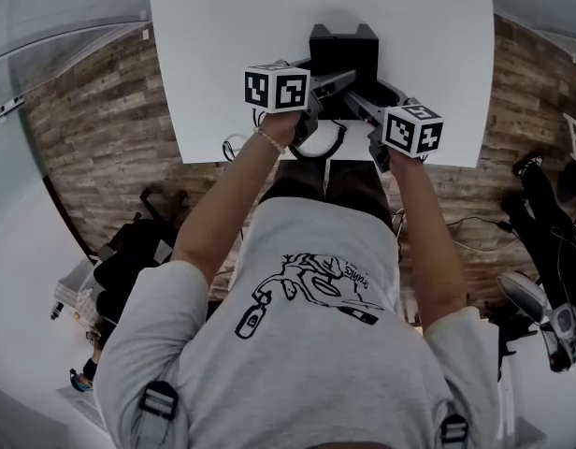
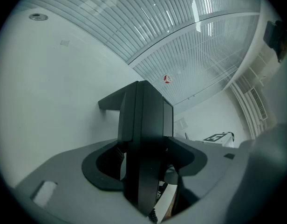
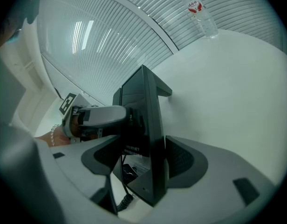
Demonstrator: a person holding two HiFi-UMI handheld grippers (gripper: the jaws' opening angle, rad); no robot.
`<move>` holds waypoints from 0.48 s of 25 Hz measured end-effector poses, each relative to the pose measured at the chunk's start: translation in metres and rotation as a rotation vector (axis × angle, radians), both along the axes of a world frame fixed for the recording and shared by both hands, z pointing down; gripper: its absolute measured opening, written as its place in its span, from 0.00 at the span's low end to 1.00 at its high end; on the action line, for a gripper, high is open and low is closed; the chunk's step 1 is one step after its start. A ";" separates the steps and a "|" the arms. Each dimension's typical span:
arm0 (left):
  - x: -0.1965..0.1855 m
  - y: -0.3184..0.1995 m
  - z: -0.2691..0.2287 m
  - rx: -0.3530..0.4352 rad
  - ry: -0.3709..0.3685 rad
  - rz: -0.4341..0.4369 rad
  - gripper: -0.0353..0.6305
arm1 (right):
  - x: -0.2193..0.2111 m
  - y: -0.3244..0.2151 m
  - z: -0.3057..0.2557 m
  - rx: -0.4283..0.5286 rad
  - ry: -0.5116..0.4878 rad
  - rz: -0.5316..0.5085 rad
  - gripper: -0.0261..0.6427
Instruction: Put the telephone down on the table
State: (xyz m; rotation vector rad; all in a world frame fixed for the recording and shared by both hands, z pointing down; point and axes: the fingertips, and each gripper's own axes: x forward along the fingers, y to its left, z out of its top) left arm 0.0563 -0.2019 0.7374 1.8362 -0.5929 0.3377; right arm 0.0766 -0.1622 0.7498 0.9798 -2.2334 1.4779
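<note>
**Caller:** Both grippers are on the telephone (image 1: pixel 344 47), right above the near edge of the table (image 1: pixel 213 54).

**Analyst:** The left gripper (image 1: pixel 337 80) has its jaws spread wide, pads on either face of the black body. The right gripper (image 1: pixel 365 103) clamps it the same way from the table's other side.

**Caller:** Why two?

**Analyst:** It looks a bulky slab, so a grip from each side would hold it upright and stop it twisting.

**Caller:** And the coiled cord (image 1: pixel 318 150) loops at the table's near edge.

**Analyst:** The set-down looks unfinished. No view shows whether the base touches the table.
</note>
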 end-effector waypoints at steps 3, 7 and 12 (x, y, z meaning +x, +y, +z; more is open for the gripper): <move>0.000 -0.001 0.002 0.001 0.002 -0.002 0.50 | 0.000 -0.001 0.001 0.000 0.010 -0.003 0.43; -0.002 -0.002 0.000 0.038 -0.049 -0.028 0.53 | 0.002 -0.001 -0.004 0.040 0.053 0.007 0.43; -0.015 -0.002 -0.008 0.065 -0.146 -0.061 0.57 | 0.007 -0.005 -0.020 0.080 0.091 0.021 0.43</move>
